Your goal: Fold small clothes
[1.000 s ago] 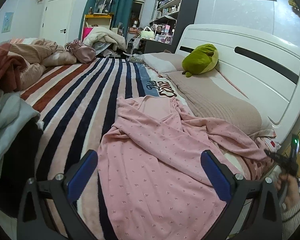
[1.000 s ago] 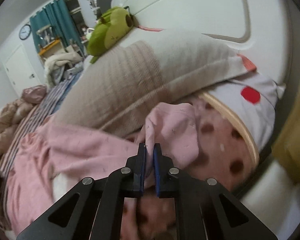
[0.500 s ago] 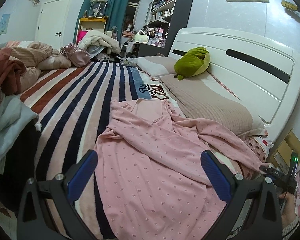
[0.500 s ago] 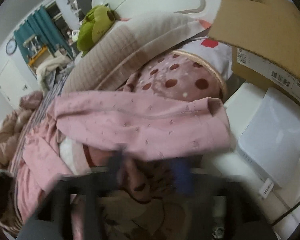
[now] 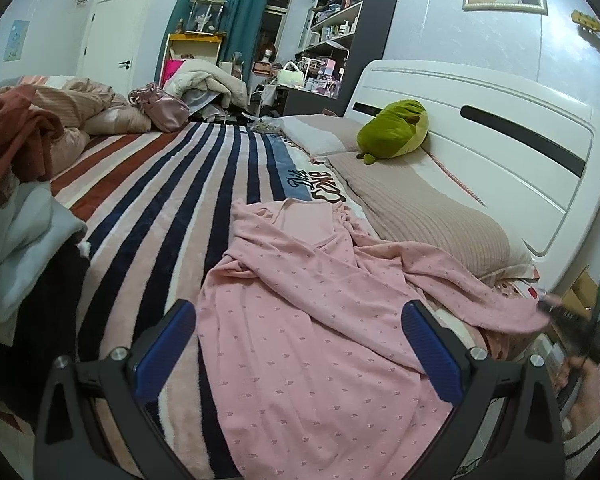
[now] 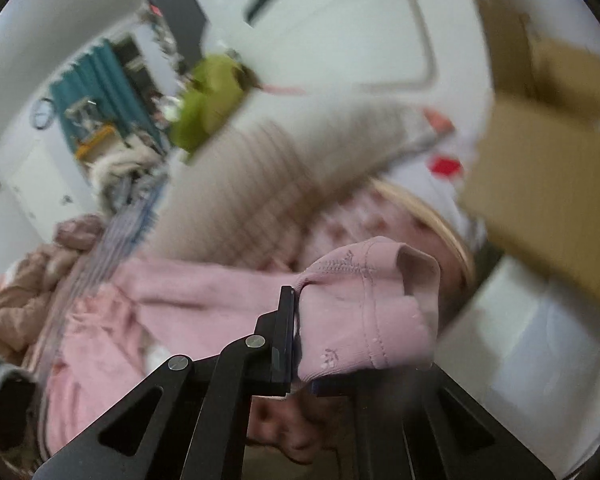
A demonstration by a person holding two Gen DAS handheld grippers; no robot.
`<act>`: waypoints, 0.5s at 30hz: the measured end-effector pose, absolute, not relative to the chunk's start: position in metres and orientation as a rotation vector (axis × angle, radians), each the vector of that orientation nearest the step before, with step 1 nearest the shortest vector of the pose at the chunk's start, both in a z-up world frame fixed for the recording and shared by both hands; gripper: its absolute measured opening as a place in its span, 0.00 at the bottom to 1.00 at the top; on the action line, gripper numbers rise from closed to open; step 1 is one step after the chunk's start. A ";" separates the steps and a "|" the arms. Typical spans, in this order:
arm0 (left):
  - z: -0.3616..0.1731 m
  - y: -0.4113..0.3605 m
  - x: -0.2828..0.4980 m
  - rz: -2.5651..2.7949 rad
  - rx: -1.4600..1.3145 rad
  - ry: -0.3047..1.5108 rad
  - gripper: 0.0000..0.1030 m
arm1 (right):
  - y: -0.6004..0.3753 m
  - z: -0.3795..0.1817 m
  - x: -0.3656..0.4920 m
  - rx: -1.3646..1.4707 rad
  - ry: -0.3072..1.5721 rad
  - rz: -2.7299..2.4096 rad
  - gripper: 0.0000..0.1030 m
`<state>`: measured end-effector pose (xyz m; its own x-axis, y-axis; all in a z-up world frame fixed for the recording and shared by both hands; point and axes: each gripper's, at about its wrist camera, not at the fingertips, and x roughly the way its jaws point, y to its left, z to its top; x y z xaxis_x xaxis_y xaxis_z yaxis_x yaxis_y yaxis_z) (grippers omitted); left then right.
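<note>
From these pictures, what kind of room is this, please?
Most likely a bedroom in a home. A bed with a white headboard and a striped blanket fills the view, pillows lie along it, and a cluttered bookshelf stands behind.

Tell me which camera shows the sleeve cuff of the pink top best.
The right wrist view: the sleeve cuff fills the foreground, pinched in the right gripper, stitching visible. The left wrist view shows it small and blurred at the far right edge.

Your left tongs are black frames with silver screws and ribbed blue pads; your cuff is pale knit, dark-striped.
</note>
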<state>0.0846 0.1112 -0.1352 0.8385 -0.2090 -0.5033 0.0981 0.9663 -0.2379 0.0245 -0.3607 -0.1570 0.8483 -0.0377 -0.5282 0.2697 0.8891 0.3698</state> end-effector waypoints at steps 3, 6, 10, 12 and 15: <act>-0.134 0.119 0.080 -0.165 -0.216 0.540 0.99 | -0.342 -0.115 0.028 0.400 0.436 -0.083 0.01; -0.133 0.131 0.074 -0.161 -0.226 0.523 0.99 | -0.301 -0.065 0.029 0.323 0.317 0.083 0.00; -0.135 0.147 0.063 -0.159 -0.226 0.513 0.99 | -0.223 -0.031 0.030 0.190 0.257 0.353 0.00; -0.135 0.154 0.057 -0.150 -0.218 0.510 0.99 | -0.177 -0.031 0.030 0.143 0.275 0.510 0.00; -0.136 0.164 0.050 -0.144 -0.209 0.509 0.99 | -0.099 -0.066 0.038 0.118 0.443 0.773 0.00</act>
<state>0.0498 0.1637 -0.1362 0.8639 -0.1883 -0.4671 0.0848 0.9686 -0.2336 0.0384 -0.0990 -0.0661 0.6289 0.6978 -0.3430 -0.6488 0.7140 0.2630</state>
